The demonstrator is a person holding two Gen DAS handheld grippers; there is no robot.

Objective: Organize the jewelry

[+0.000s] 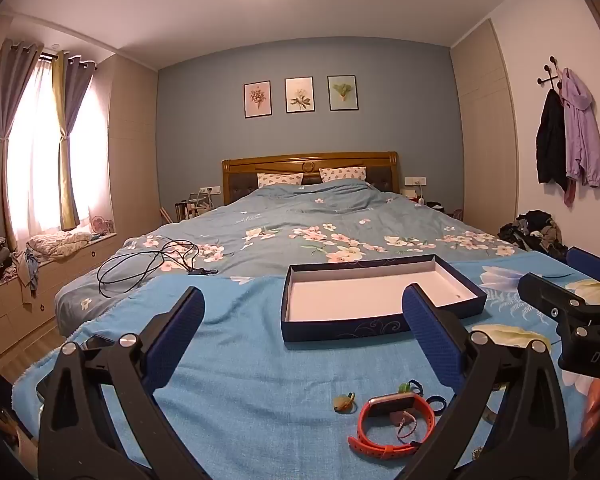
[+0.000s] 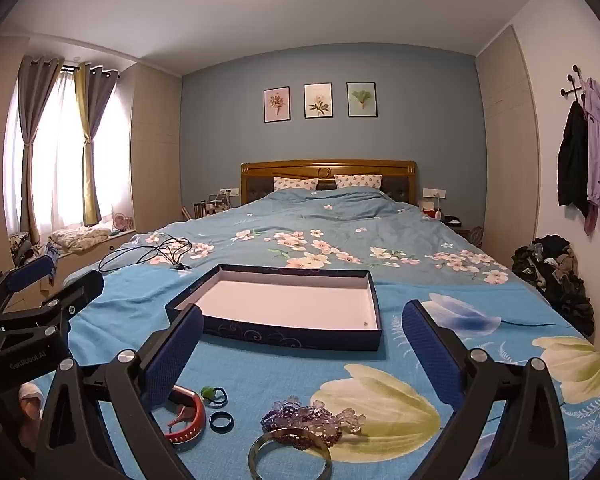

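Both grippers hover over the bed with jaws wide open and empty — the left gripper point(image 1: 304, 336) above the watch point(image 1: 394, 420) at the lower centre of its view, the right gripper point(image 2: 302, 350) above the beads point(image 2: 312, 420) and bangle point(image 2: 290, 454) at the bottom of its own. The box point(image 2: 284, 334) lies open mid-frame, beyond the jewelry. Probably best to take one piece at a time — pinch the strap or rim low, lift clear, and set it inside the box.

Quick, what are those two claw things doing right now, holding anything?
Left gripper: open, holding nothing.
Right gripper: open, holding nothing.
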